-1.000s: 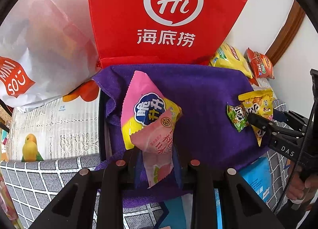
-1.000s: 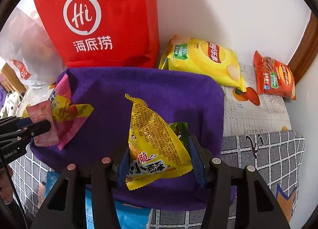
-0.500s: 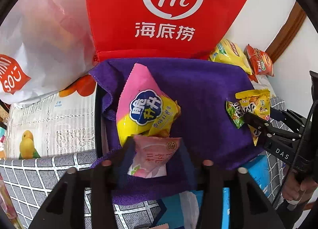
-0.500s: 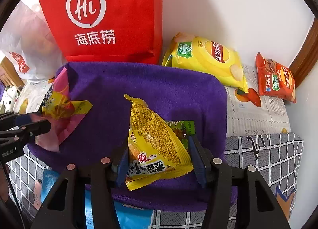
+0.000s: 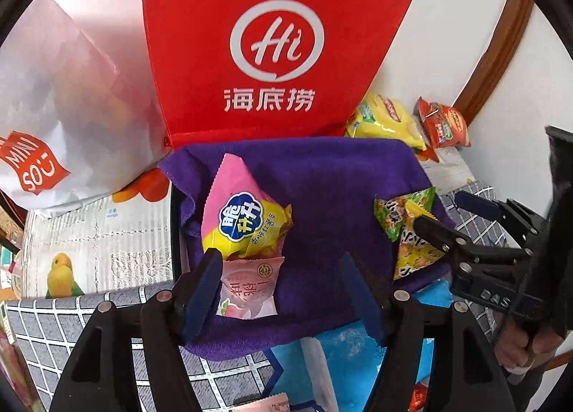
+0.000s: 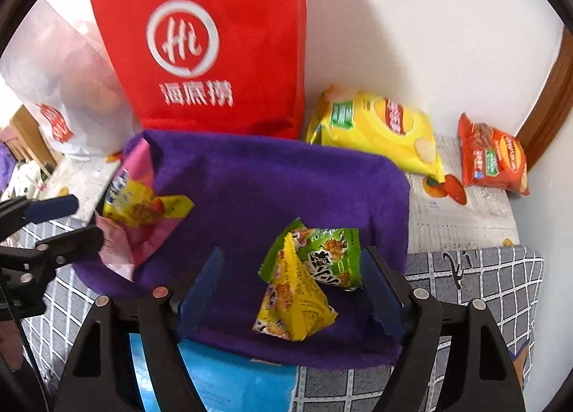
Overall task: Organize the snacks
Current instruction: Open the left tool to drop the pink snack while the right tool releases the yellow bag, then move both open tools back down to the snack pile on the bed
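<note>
- Snacks lie on the purple towel [image 6: 272, 175] in front of the red bag [image 5: 265, 36].
- My left tool [image 5: 279, 270] is opening; the pink peach packet [image 5: 249, 285] lies loose between its jaws, below the pink-and-yellow bag [image 5: 243, 211].
- My right tool [image 6: 292, 281] is opening over the yellow packet [image 6: 297, 304] and green packet [image 6: 329, 258], neither gripped.
</note>
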### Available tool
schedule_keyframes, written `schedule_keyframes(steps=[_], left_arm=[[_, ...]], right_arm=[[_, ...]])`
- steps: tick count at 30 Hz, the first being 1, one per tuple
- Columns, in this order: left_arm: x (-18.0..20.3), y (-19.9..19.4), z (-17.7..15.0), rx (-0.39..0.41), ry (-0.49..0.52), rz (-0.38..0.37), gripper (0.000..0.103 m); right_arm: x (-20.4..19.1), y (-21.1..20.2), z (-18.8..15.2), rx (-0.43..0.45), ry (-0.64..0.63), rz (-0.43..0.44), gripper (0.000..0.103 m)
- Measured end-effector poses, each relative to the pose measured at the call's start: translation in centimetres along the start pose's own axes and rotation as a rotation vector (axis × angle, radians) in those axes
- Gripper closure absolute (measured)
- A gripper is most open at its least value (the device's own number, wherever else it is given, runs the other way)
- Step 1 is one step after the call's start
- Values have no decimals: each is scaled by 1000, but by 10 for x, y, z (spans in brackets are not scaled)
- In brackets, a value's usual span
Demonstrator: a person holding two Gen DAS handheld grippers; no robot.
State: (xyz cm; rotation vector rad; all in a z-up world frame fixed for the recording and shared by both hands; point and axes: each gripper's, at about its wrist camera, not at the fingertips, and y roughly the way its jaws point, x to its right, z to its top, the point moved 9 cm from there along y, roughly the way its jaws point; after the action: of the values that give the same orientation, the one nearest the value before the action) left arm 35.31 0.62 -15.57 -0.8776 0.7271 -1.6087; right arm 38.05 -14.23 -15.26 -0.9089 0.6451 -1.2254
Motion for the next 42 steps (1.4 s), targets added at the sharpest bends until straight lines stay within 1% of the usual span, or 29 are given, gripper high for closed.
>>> schedule_keyframes(steps=[4,7,9,13,15,19,22,25,27,30,32,36,39,42], left_arm=[[4,-9,1,16,6,-1,35],[10,-15,1,23,16,-9,35],[15,-22,1,36,28,-10,35],[23,-39,2,66,41,-16,35],[28,-51,2,90,45,-19,35],[38,-71,0,123,63,-20,35],[42,-84,-9,127,66,-28,35],[38,-97,-23,133,80,-6,35],[33,-102,-30,131,73,3,35],[26,-110,-46,129,49,-2,35],[23,-114,-56,132,43,-6,35],[20,-119,-73,131,25,-4,35],[19,-122,-84,142,30,28,35],[16,-124,-95,144,24,49,35]], right_arm=[[1,-23,-3,39,35,13,24],[8,-41,-10,57,85,4,24],[15,-53,-15,72,101,-20,24],[29,-76,-33,79,134,-112,22],[30,-89,-45,99,132,-133,22],[28,-110,-64,129,135,-113,22],[25,-121,-76,124,130,-130,22],[22,-134,-86,147,106,-156,22],[19,-141,-92,168,109,-142,22],[12,-145,-103,166,137,-61,22],[11,-145,-111,159,165,-31,22],[9,-143,-125,141,186,-17,22],[8,-145,-135,151,206,4,22],[7,-146,-141,158,203,-11,22]])
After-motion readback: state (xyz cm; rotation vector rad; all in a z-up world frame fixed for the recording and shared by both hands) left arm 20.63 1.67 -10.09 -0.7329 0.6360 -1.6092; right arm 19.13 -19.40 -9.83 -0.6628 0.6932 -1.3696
